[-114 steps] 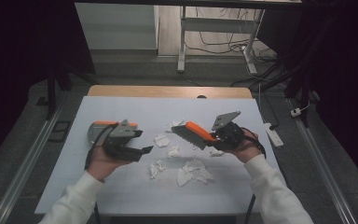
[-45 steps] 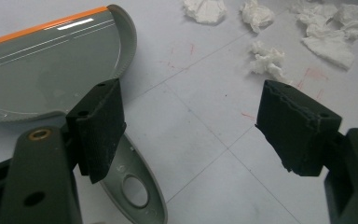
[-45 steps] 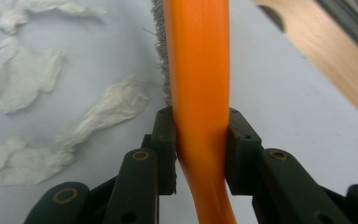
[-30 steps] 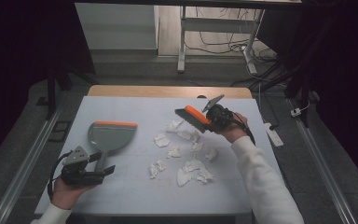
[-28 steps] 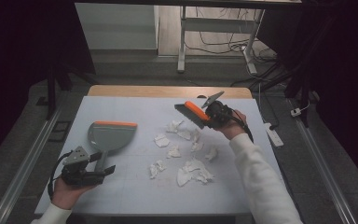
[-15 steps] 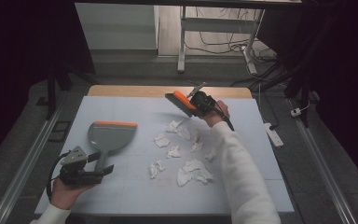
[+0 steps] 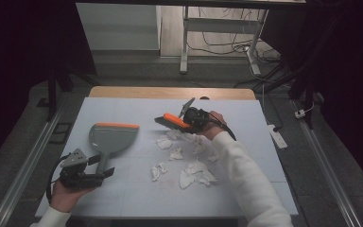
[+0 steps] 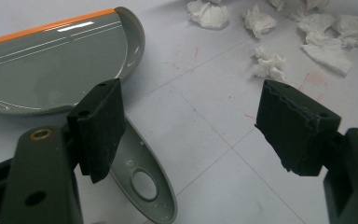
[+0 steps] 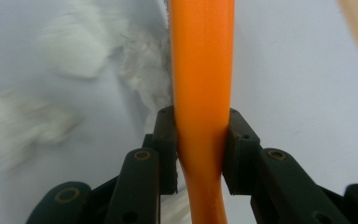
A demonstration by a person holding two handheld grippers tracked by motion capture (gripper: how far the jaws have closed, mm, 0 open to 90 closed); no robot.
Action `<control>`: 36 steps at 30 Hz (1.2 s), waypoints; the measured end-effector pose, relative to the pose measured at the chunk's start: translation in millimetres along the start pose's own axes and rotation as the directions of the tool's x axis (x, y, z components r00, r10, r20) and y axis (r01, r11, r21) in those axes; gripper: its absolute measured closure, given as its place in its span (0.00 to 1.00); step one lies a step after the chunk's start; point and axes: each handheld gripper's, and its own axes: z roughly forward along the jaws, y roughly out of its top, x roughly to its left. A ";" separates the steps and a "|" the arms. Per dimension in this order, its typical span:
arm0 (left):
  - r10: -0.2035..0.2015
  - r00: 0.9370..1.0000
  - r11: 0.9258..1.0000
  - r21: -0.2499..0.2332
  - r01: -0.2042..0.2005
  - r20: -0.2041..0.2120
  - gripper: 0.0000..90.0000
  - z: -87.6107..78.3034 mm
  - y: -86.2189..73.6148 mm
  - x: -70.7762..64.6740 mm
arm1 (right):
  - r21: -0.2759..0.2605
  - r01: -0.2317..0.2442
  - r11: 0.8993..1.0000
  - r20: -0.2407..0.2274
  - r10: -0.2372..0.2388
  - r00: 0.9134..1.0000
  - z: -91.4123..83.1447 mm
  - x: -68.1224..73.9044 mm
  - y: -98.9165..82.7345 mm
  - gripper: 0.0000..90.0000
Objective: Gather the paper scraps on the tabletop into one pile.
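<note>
Brush point(image 7: 172, 121): at 12 o'clock of the paper scraps point(image 7: 189, 158), orange handle clamped tight in your right gripper point(image 9: 199, 144). Your left gripper point(image 8: 191, 126) stands wide, nothing between the pads, at 6 o'clock of the dustpan point(image 7: 111, 138), over its handle.

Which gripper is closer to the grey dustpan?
The left. The left gripper sits open right at the handle of the dustpan, not gripping it. The right gripper is farther off, across the table, holding the orange brush.
</note>
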 end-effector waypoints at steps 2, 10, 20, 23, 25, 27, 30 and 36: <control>-0.004 1.000 1.000 -0.006 0.004 0.007 0.28 -0.8 0.5 -0.4 | -0.001 0.012 1.000 -0.035 -0.012 0.999 -10.6 7.4 -5.6 0.78; -0.002 1.000 1.000 -0.007 0.002 0.006 0.28 0.4 2.2 -0.5 | -0.159 -0.075 0.984 0.015 0.079 0.997 -46.3 3.4 -1.6 0.78; -0.006 1.000 1.000 -0.010 0.006 0.003 0.28 -0.2 1.0 1.2 | -0.205 -0.194 0.959 -0.187 0.157 0.970 -19.2 29.8 32.6 0.78; -0.004 1.000 1.000 -0.007 0.004 0.002 0.28 0.3 1.2 0.8 | -0.190 -0.250 0.949 -0.253 0.199 0.947 -3.0 36.8 39.4 0.78; -0.003 1.000 1.000 -0.007 0.003 0.001 0.28 0.5 1.3 0.6 | -0.164 -0.265 0.950 -0.258 0.218 0.941 4.0 39.0 41.0 0.78; -0.004 1.000 1.000 -0.007 0.004 0.001 0.28 0.5 1.3 0.7 | -0.148 -0.268 0.952 -0.259 0.224 0.939 7.1 39.3 41.0 0.78; -0.003 1.000 1.000 -0.007 0.004 0.001 0.28 0.5 1.3 0.6 | -0.073 -0.313 0.947 -0.237 0.288 0.928 15.8 36.0 35.4 0.78; -0.005 1.000 1.000 -0.010 0.005 0.003 0.28 0.1 1.1 1.2 | -0.013 -0.384 0.923 -0.173 0.376 0.910 4.4 22.1 11.9 0.78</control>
